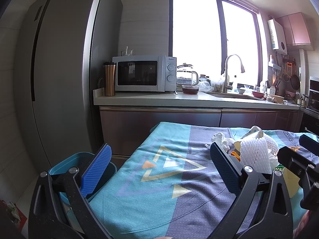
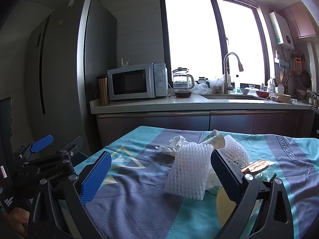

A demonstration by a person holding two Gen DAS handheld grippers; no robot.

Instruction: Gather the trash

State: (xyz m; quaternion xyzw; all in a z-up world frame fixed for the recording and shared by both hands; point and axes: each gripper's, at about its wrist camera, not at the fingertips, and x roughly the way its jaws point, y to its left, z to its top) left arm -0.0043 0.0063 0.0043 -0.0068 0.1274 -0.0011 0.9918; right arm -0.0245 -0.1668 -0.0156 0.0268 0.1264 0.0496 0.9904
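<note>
A heap of trash lies on the teal and grey tablecloth [image 1: 159, 179] [image 2: 139, 195]. It holds a white foam net sleeve [image 2: 189, 171] [image 1: 254, 155], a second foam net [image 2: 235, 149], crumpled tissue [image 2: 175, 142] [image 1: 219, 138], a paper cup on its side [image 2: 214, 139] and a snack wrapper [image 2: 257, 166]. My right gripper [image 2: 159, 167] is open, low over the cloth, with the foam sleeve between its fingers but untouched. My left gripper [image 1: 159, 161] is open over bare cloth left of the heap. A teal bin [image 1: 79, 163] stands beside the table's left edge.
Behind the table runs a counter [image 2: 199, 103] with a microwave [image 2: 137, 81], a copper tumbler [image 2: 103, 90], a glass kettle [image 2: 182, 79] and a sink tap [image 2: 229, 71]. A tall grey fridge [image 2: 63, 69] stands at the left. The other gripper [image 2: 45, 159] shows at the left edge.
</note>
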